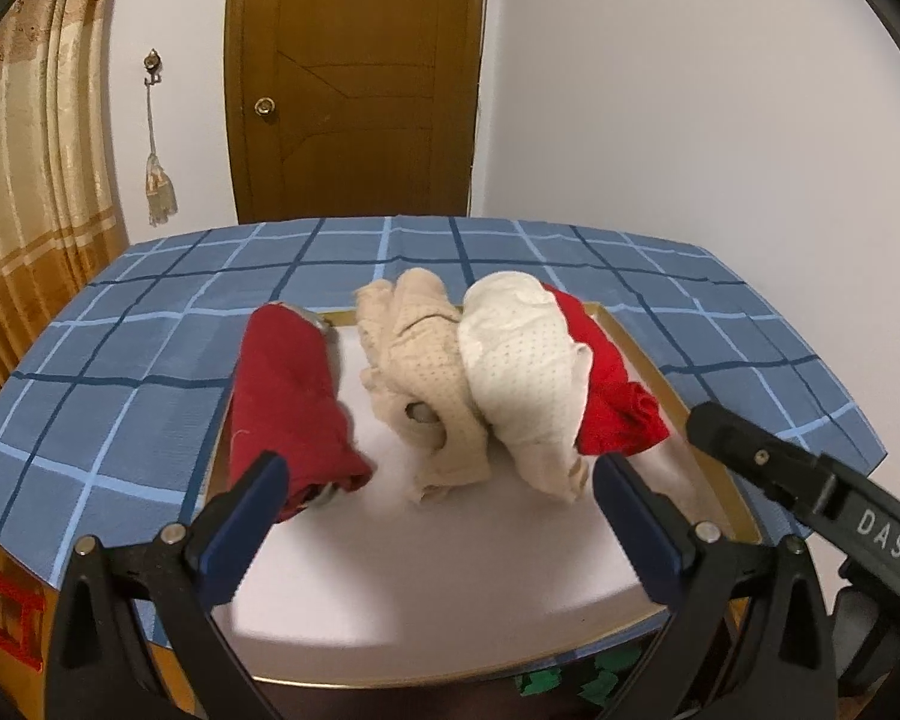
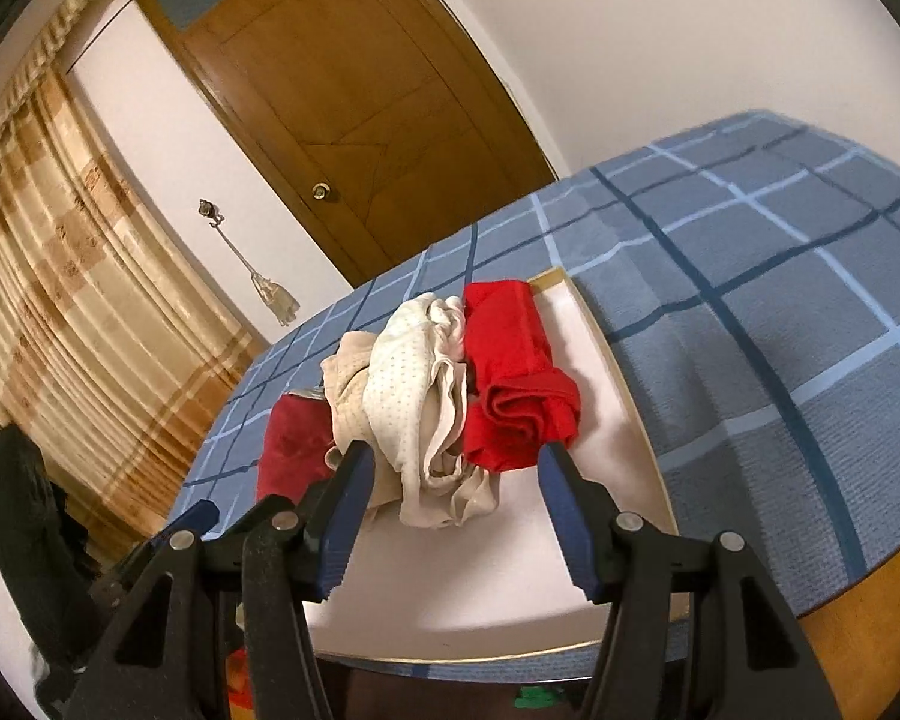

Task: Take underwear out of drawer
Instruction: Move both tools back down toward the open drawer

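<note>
Basically a blue-check tablecloth (image 1: 120,372) w/ a white drawer (image 1: 450,570) pulled out, brown door (image 1: 354,78) & curtain (image 1: 24,192) behind; rolled underwear (image 1: 519,372) sits inside, left gripper (image 1: 438,498) & right gripper (image 2: 456,480) both agape, empty; only left view shows the "DAS" mark.

The dark red roll (image 2: 291,450) is half hidden behind the beige underwear (image 2: 345,402). The drawer (image 1: 660,372)'s near edge is cut off below.

We observe four rolled underwear pieces across the open drawer (image 1: 636,354): dark red roll (image 1: 288,396) at its left edge, beige (image 1: 414,372), cream dotted (image 1: 516,360), bright red (image 1: 606,384) rightmost.
</note>
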`<state>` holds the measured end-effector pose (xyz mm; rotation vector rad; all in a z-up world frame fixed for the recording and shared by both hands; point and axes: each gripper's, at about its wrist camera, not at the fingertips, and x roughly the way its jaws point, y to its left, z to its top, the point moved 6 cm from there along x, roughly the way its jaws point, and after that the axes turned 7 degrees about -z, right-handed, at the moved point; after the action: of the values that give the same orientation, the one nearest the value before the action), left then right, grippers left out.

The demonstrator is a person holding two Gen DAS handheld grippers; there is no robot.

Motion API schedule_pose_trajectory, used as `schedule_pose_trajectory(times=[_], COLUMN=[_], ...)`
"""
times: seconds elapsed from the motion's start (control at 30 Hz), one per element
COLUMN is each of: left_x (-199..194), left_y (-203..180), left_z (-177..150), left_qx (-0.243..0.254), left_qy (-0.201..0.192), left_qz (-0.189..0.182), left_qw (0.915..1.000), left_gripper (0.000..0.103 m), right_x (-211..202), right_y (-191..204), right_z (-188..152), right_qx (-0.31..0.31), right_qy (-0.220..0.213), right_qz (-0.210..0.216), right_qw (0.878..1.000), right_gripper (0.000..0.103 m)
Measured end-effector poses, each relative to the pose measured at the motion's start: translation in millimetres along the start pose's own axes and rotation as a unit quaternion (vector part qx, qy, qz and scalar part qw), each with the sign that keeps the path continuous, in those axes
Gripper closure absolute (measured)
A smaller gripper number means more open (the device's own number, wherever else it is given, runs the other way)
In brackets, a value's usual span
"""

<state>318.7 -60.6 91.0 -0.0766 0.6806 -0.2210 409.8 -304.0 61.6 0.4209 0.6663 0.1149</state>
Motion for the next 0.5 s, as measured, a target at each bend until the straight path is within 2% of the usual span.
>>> schedule_pose_trajectory(times=[0.2,0.5], left_x=[-5.0,-7.4], left_y=[0.1,7.4], left_z=[-9.1,-26.4], left_qx=[0.028,0.018], left_qy=[-0.015,-0.003], left_qz=[0.020,0.009], left_qw=[0.9993,0.9998], left_gripper=[0.000,0.000], right_x=[-11.9,-19.6], right_y=[9.0,12.0], right_z=[-6.0,-19.5], right_qx=[-0.035,-0.045], right_qy=[-0.045,-0.048], right_qz=[-0.018,-0.015], right_qw=[0.998,0.998], right_gripper=[0.043,0.043])
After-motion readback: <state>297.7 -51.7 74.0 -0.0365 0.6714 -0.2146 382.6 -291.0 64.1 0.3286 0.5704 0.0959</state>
